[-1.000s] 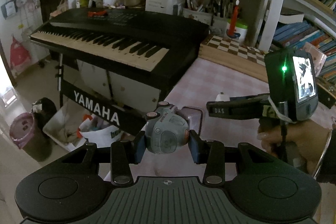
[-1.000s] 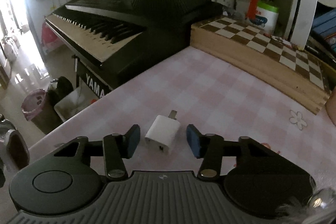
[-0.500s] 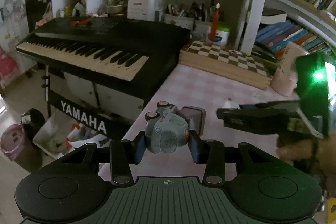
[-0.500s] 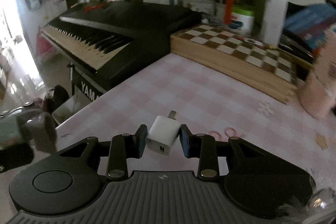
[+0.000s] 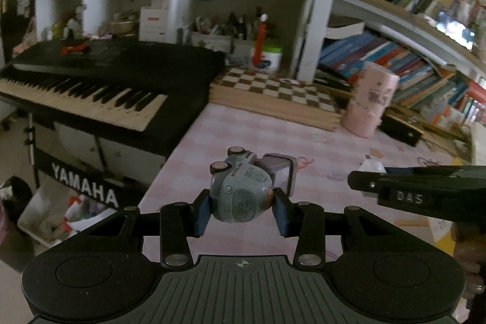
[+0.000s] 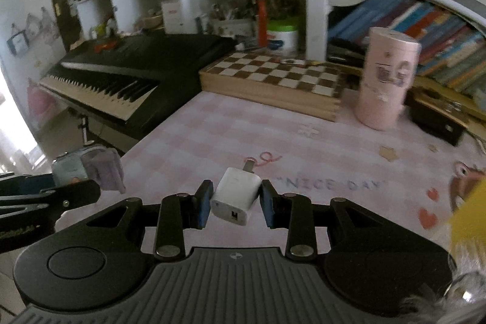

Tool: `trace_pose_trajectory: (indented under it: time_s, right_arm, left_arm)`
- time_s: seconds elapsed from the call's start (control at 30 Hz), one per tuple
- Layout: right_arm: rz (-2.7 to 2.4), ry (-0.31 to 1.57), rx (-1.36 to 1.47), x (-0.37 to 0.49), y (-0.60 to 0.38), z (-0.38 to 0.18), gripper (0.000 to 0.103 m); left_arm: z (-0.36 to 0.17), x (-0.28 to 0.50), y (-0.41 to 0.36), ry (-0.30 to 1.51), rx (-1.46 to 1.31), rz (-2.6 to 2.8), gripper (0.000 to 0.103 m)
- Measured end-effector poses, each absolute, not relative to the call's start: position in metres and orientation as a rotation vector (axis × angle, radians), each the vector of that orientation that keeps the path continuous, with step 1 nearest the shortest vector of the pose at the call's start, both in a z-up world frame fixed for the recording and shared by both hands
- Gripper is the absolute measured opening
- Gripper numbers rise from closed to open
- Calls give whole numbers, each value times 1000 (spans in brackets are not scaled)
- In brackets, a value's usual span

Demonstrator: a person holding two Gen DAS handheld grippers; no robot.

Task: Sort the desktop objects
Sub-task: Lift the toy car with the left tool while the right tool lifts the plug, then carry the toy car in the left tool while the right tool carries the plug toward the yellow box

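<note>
Toy truck (image 5: 241, 193), its side lettering too blurred to read, is sitting clamped in the left gripper's (image 5: 241, 210) jaws right of the YAMAHA keyboard (image 5: 100, 87). Farther right, the right gripper's (image 6: 236, 207) jaws are pinching a white charger (image 6: 236, 196) above "NICE DAY" on the table (image 6: 243, 126).

Two tongs are in view, the left tongs (image 5: 240, 210) and the right tongs (image 6: 234, 207). There is one grey toy car (image 5: 240, 195), one white charger plug (image 6: 236, 199), one keyboard (image 5: 100, 81), one chessboard (image 6: 273, 78), one pink cylindrical container (image 6: 387, 81) and one white jar with a green lid (image 6: 282, 35). The books on the shelves (image 5: 395, 63) are too many and too blurred to count.
</note>
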State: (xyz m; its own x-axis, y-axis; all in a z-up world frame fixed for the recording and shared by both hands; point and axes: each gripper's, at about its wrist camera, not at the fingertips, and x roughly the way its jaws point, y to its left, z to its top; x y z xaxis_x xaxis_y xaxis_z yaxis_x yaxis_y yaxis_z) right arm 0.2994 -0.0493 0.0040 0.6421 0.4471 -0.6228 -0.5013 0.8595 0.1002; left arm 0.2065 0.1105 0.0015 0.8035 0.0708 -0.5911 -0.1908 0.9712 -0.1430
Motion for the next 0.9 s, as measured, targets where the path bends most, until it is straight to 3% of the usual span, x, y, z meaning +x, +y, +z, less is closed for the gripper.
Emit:
trace_pose_trajectory:
  time_s: [0.9]
  right_arm:
    - [340, 730, -1, 138, -59, 3, 31]
  left_arm:
    - [6, 111, 109, 633, -150, -83, 41]
